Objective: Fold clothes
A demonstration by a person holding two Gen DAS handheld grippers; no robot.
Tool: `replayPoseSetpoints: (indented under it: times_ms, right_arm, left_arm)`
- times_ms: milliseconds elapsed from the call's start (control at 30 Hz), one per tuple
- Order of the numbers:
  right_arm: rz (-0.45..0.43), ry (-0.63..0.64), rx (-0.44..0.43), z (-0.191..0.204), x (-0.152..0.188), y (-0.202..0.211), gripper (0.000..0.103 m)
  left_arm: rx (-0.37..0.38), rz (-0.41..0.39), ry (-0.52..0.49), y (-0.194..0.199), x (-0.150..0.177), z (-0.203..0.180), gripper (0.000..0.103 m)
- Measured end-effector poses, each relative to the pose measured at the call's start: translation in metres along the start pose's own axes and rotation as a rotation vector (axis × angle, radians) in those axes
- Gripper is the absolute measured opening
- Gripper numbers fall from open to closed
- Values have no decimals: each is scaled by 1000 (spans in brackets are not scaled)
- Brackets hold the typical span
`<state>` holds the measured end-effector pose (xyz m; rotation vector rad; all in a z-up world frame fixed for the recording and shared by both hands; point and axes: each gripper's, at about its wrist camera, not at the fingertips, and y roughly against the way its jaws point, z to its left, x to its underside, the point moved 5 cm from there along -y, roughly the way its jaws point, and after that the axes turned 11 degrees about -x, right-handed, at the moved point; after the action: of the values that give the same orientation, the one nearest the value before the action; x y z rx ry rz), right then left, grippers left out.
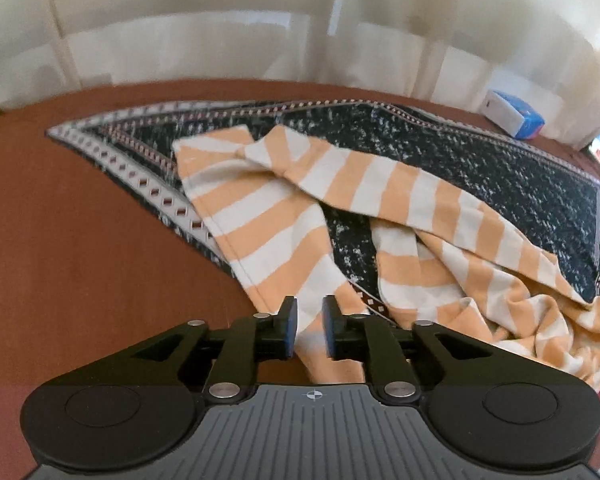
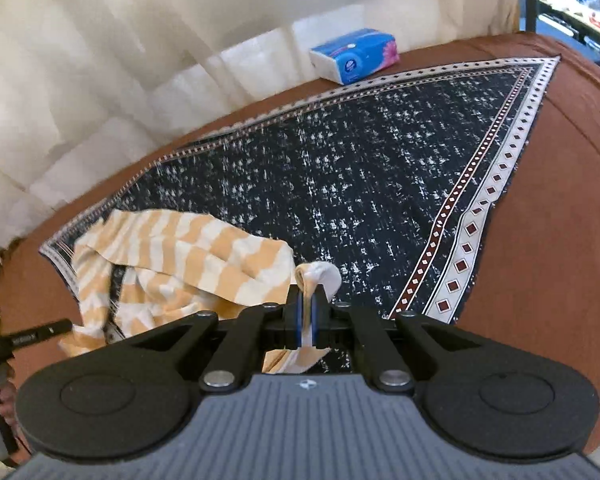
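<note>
An orange-and-white striped garment (image 1: 340, 200) lies crumpled on a dark patterned cloth (image 1: 500, 168) spread over a brown surface. My left gripper (image 1: 310, 312) is open, its jaws a small gap apart, just above the garment's near edge with nothing held. My right gripper (image 2: 307, 304) is shut on a bunched corner of the striped garment (image 2: 188, 256), with white fabric sticking out past the pads. The rest of the garment trails to the left over the patterned cloth (image 2: 360, 168).
A blue tissue pack (image 2: 354, 60) lies at the far edge by the cream curtain (image 2: 140, 60); it also shows in the left wrist view (image 1: 514, 114). The brown surface (image 1: 80, 240) extends around the cloth. The other gripper's handle (image 2: 24, 340) shows at the left.
</note>
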<state>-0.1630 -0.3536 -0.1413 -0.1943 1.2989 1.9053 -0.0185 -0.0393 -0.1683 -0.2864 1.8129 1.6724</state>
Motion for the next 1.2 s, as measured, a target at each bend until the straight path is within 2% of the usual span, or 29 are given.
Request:
replayPoseSetpoints:
  times_ms: [67, 133, 267, 400, 567, 700, 800, 933, 1200]
  right_arm:
    - [16, -1, 8, -1, 1, -6, 5]
    - [18, -3, -5, 1, 1, -8, 5]
    - [3, 17, -105, 19, -9, -4, 5]
    - [-11, 57, -238, 40, -29, 2, 5]
    - [-7, 178, -378, 70, -57, 9, 5]
    - [-7, 258, -480, 90, -71, 18, 5]
    - [14, 296, -531, 103, -72, 20, 5]
    - [31, 337, -578, 115, -69, 25, 5]
    - [34, 388, -590, 115, -69, 43, 5]
  left_arm:
    - [-9, -29, -42, 10, 1, -2, 49]
    - [-18, -57, -87, 25, 4, -6, 51]
    - [28, -89, -134, 57, 18, -24, 60]
    - [86, -119, -188, 86, 41, -70, 66]
    - [49, -152, -246, 108, 77, -148, 72]
    - [-53, -201, -295, 109, 96, -202, 74]
    - [-158, -194, -219, 98, 99, -224, 75]
    - [-283, -194, -128, 76, 97, -229, 75]
    - [-388, -156, -1, 37, 90, -221, 74]
